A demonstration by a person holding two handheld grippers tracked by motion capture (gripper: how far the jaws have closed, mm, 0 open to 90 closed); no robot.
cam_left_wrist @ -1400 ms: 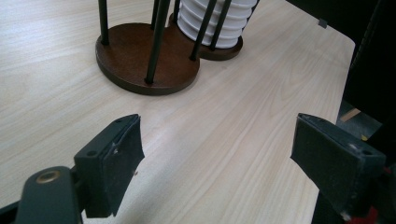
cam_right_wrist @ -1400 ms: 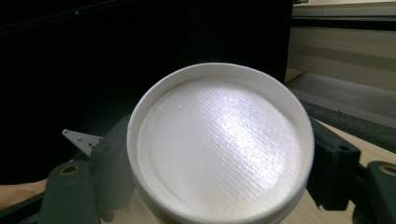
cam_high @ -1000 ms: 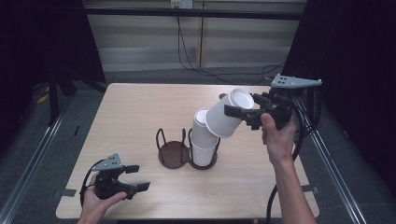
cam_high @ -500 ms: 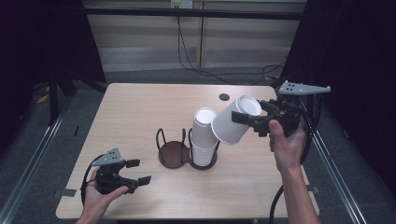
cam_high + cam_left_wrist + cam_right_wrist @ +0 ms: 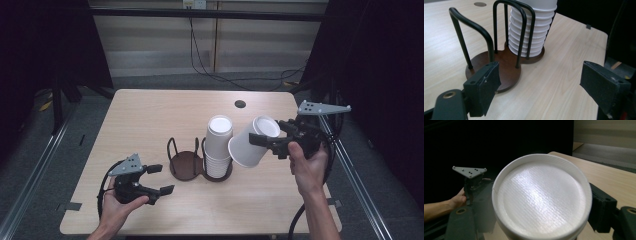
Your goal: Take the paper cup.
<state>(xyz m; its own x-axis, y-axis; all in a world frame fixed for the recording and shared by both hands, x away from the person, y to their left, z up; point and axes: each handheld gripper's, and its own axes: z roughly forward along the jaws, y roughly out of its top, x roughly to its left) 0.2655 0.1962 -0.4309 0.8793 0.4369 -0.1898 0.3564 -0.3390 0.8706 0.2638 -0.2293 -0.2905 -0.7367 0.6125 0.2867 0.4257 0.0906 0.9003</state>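
Observation:
My right gripper (image 5: 260,140) is shut on a white paper cup (image 5: 249,146), held tilted in the air just right of a stack of white cups (image 5: 219,145). The stack stands in one ring of a brown holder (image 5: 182,165) with black wire loops. In the right gripper view the cup's bottom (image 5: 541,195) sits between the two jaws. My left gripper (image 5: 165,179) is open near the table's front left, pointing at the holder. In the left gripper view the holder (image 5: 504,65) and the cup stack (image 5: 531,32) lie ahead of the left gripper (image 5: 544,86), which has nothing between its pads.
A dark round hole (image 5: 240,104) marks the wooden table (image 5: 150,115) at the back right. The holder's left ring stands without cups. Metal rails run along the floor on both sides. Cables hang behind the table.
The right gripper has lowered the tilted cup beside the stack. The left gripper has risen slightly and shifted right toward the holder.

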